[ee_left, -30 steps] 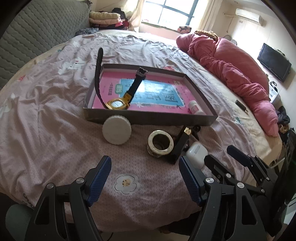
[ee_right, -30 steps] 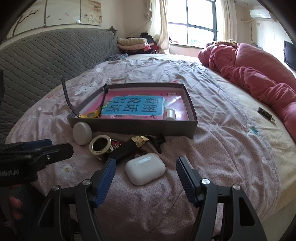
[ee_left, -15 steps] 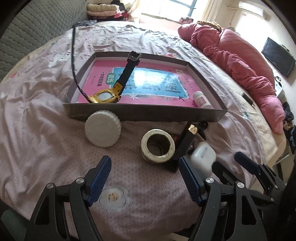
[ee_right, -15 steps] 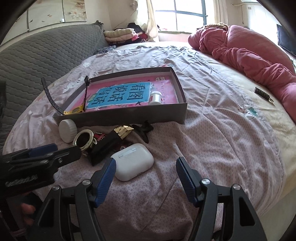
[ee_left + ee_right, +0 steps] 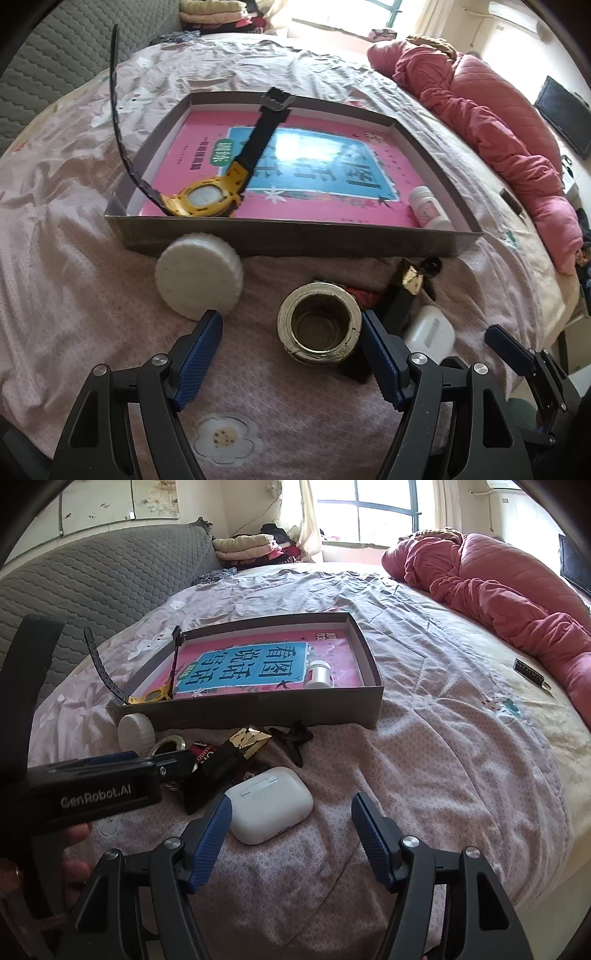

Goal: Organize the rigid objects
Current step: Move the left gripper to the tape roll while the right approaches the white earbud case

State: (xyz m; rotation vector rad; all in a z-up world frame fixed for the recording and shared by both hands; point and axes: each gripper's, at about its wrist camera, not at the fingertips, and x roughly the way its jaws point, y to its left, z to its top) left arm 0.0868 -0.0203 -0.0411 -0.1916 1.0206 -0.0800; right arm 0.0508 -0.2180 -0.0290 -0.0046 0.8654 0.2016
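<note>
Ribbed white lid (image 5: 198,279); round brass ring (image 5: 319,327); smooth earbud case (image 5: 269,805).

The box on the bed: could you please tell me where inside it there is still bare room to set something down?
Inside the box, the book cover is bare between the yellow watch at the near left and the small white bottle at the near right, and toward the far right corner. The watch's strap crosses the left middle. Outside, the bedding along the near wall is crowded.

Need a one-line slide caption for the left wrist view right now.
Open left gripper hovers by a gold-rimmed jar on the bed, white lid and tray with watch beyond.
</note>
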